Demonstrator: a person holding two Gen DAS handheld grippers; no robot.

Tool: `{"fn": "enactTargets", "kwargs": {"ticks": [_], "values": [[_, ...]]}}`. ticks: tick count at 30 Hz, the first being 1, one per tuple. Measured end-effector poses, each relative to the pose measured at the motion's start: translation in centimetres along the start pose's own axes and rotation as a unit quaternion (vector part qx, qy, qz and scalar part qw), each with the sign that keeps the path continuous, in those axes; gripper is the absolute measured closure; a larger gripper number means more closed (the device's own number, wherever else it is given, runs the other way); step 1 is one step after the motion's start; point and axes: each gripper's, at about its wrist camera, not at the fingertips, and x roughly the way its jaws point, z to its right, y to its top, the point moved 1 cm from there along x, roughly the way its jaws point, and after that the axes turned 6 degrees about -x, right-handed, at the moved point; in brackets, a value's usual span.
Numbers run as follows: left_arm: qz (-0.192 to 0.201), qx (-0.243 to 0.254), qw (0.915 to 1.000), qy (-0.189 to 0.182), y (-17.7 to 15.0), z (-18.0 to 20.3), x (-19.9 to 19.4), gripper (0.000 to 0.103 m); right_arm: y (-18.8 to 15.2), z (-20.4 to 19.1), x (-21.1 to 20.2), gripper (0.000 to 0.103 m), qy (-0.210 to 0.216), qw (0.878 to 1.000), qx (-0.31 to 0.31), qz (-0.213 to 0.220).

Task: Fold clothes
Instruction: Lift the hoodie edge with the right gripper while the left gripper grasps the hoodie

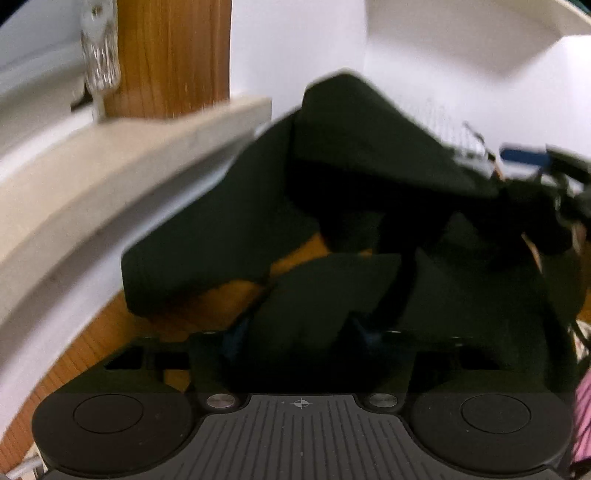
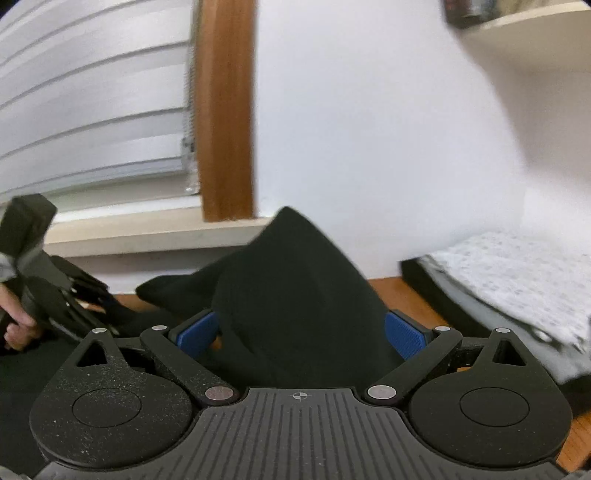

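Close in, the left gripper [image 1: 299, 332] has its jaws drawn in on a fold of the dark garment [image 1: 332, 177], while the right gripper [image 2: 301, 332] stands wider, a peak of the same cloth bunched between its blue pads [image 2: 404, 334]. Beyond, the garment lies crumpled on the wooden table [image 1: 236, 295]. Farther right sits a folded pale stack [image 2: 517, 273], with the window sill [image 2: 147, 232] against the far wall.

A white wall [image 2: 369, 129] rises behind an orange-brown wooden table [image 1: 110, 354]. White window blinds [image 2: 92, 103] hang left of a brown wooden frame post [image 2: 225, 110], above a pale beige sill [image 2: 147, 232]. A cream shelf [image 2: 535, 26] juts out at upper right.
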Motion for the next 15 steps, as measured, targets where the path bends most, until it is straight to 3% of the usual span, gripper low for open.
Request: {"fn": "enactTargets", "kwargs": {"ticks": [4,5,6,8,9,10,11,15], "values": [[0.019,0.004,0.9997,0.017,-0.8,0.1,-1.0,0.083,0.4,-0.5,3.3,0.010,0.006,0.998,-0.047,-0.049],[0.026,0.003,0.9994,0.024,-1.0,0.1,-1.4,0.084,0.2,-0.6,4.1,0.020,-0.005,0.996,-0.067,-0.063],[0.032,0.002,0.9990,0.031,-1.3,-0.1,-2.0,0.086,0.0,-0.3,4.7,0.038,-0.007,0.994,-0.071,-0.080],[0.045,-0.005,0.9981,0.042,-2.1,-0.7,-3.3,0.087,-0.1,0.7,5.0,0.055,0.014,0.994,-0.046,-0.094],[0.051,-0.010,0.9977,0.045,-2.6,-1.1,-4.1,0.088,0.2,0.8,4.5,0.063,-0.001,0.995,-0.053,-0.087],[0.057,-0.015,0.9971,0.048,-3.1,-1.6,-4.9,0.088,0.6,0.9,4.1,0.080,-0.018,0.995,-0.060,-0.079],[0.060,-0.016,0.9967,0.051,-3.4,-1.9,-5.7,0.088,0.9,0.9,3.6,0.087,-0.035,0.994,-0.068,-0.072],[0.075,-0.032,0.9944,0.068,-5.0,-3.8,-9.1,0.088,2.4,1.9,1.4,0.087,-0.079,0.992,-0.085,-0.052]]}}
